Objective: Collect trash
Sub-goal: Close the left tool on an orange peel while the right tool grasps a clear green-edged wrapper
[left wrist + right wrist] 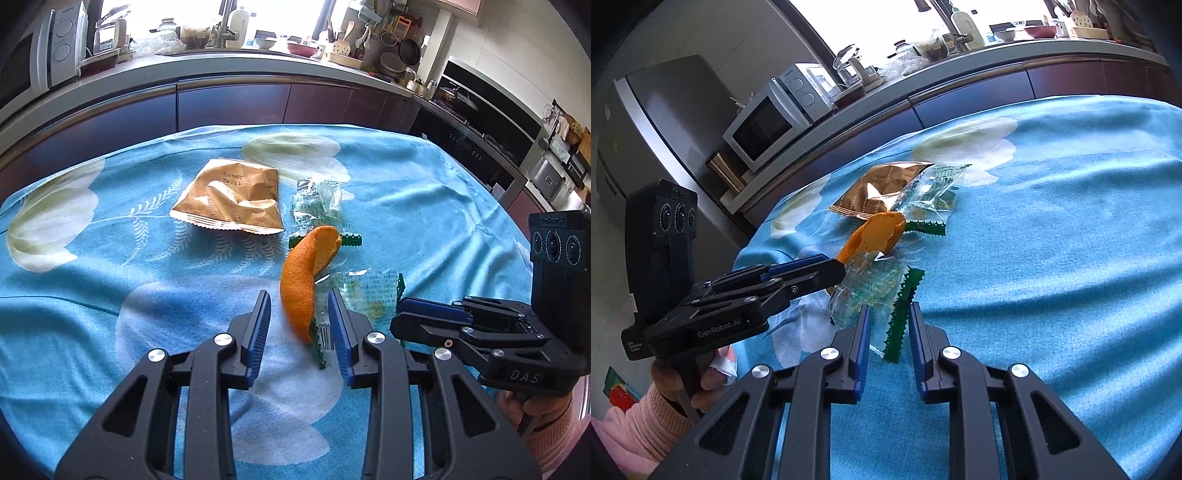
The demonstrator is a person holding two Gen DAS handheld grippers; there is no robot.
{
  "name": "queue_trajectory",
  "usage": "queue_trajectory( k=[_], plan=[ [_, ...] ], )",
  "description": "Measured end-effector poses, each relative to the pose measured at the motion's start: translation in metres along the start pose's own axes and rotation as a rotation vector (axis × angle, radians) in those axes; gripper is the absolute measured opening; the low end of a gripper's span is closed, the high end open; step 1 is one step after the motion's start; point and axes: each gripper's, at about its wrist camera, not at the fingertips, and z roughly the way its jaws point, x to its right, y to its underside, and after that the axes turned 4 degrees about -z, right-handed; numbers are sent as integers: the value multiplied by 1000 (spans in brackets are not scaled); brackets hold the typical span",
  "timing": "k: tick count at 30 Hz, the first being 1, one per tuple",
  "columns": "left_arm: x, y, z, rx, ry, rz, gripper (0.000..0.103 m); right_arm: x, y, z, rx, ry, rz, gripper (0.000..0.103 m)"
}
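An orange peel (299, 280) (882, 230) lies on the blue cloth, its near end between the jaws of my left gripper (299, 306) (838, 267). The pads stand apart from it, so that gripper is open. A clear wrapper with a green serrated edge (369, 291) (871, 288) lies just right of the peel. My right gripper (890, 310) (397, 315) has that green edge between its jaws with a gap showing, not pressed. Farther back lie a brown foil packet (229, 199) (886, 184) and a second clear wrapper (317, 201) (934, 195).
The table wears a blue cloth with white tulips (110, 258) (1052, 240). Behind it runs a dark kitchen counter with a microwave (55, 44) (768, 122) and dishes. A stove (461, 103) is at the right, a fridge (665, 110) at the left. Hands in pink sleeves (639, 432) hold both grippers.
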Motion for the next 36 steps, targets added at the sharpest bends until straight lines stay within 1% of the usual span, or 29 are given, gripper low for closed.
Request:
queue_trajectory(
  k=[4, 6, 8, 16, 17, 22, 28, 36],
  plan=[
    [-4, -2, 1, -7, 6, -13, 23, 0, 2, -4, 13, -10, -5, 18],
    [-6, -2, 1, -14, 9, -22, 21, 0, 2, -5, 19, -11, -4, 18],
    [-7, -1, 2, -23, -4, -24, 21, 1, 2, -8, 24, -3, -5, 18],
    [-2, 1, 9, -38, 0, -3, 21, 19, 5, -21, 42, 12, 43, 18],
    [-2, 1, 10, -42, -3, -5, 17, 20, 6, -22, 44, 14, 45, 18],
    [-2, 4, 9, -33, -14, -11, 15, 18, 5, -23, 49, 5, 45, 18],
    [-7, 11, -5, -6, -27, -25, 13, 14, 5, -24, 58, -12, 42, 18],
    [-31, 27, -40, 45, -59, -75, 13, 1, 0, -23, 68, -39, 26, 18]
  ],
)
